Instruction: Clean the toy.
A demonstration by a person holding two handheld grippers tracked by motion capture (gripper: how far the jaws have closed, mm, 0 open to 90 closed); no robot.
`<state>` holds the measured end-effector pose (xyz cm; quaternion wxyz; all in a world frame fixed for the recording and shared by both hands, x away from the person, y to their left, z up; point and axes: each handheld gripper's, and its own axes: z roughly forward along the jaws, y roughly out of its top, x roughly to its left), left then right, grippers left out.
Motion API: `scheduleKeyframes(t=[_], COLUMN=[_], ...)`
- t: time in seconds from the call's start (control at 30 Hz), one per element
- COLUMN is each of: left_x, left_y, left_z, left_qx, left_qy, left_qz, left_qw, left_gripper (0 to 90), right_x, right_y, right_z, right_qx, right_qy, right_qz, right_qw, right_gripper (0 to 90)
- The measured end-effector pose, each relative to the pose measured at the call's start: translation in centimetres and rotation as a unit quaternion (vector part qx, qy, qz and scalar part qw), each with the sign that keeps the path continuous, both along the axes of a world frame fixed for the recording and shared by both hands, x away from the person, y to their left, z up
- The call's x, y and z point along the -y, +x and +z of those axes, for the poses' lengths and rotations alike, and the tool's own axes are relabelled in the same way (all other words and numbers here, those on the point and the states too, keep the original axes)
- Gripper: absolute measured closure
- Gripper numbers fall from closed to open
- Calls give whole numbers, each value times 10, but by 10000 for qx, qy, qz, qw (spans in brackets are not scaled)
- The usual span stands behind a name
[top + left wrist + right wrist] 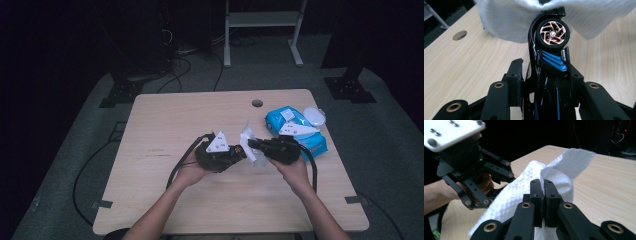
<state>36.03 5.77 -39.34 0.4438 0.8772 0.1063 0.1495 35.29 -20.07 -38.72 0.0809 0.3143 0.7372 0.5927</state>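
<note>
In the left gripper view, the white wipe is draping over the nose of the black toy car held in the left gripper, hiding the bodywork beyond the front wheel, and the wipe itself is running off the top edge. The car's rear is dropping out at the bottom edge between the jaws. In the right gripper view, the wipe pinched in the right gripper is covering whatever the left gripper is holding just past it. In the high view, the blue packet behind the right gripper is partly masked by that gripper's grey plate, and its print is too small to read
</note>
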Motion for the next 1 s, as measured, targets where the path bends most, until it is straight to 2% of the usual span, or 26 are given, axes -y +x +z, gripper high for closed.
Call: scheduleKeyframes(t=[0.07,0.13,0.27,0.37,0.43,0.57,0.67,0.73,0.93,1.0], left_x=[0,-1,-2,-3,-5,-6,-6,-7,-10,-12], left_y=[0,2,2,3,3,4,5,5,6,7], left_z=[-1,-1,-2,-3,-1,-1,-2,-2,1,2], left_qx=[20,-34,-49,-111,-183,-201,-206,-244,-269,-327], left_qy=[9,-3,34,-106,-281,-297,-302,-395,-512,-646], left_qz=[27,-11,-5,33,30,25,42,50,52,43], left_qw=[10000,10000,10000,9999,9994,9994,9993,9989,9983,9974], left_gripper=[577,578,577,577,578,578,578,578,578,578], right_x=[3,3,5,4,4,5,6,8,9,8], right_y=[1,2,6,6,7,8,6,6,9,10], right_z=[-3,-7,-14,-14,-16,-21,-15,-12,-22,-27], right_qx=[-74,-63,-204,-184,-255,-344,-245,-236,-433,-516], right_qy=[67,-107,-75,-125,-136,-12,97,197,310,143], right_qz=[-13,-90,-112,-124,-118,-130,-108,-85,-120,-121], right_qw=[9999,9999,9997,9997,9995,9993,9996,9995,9985,9985], right_gripper=[864,864,864,864,864,864,864,864,864,864])
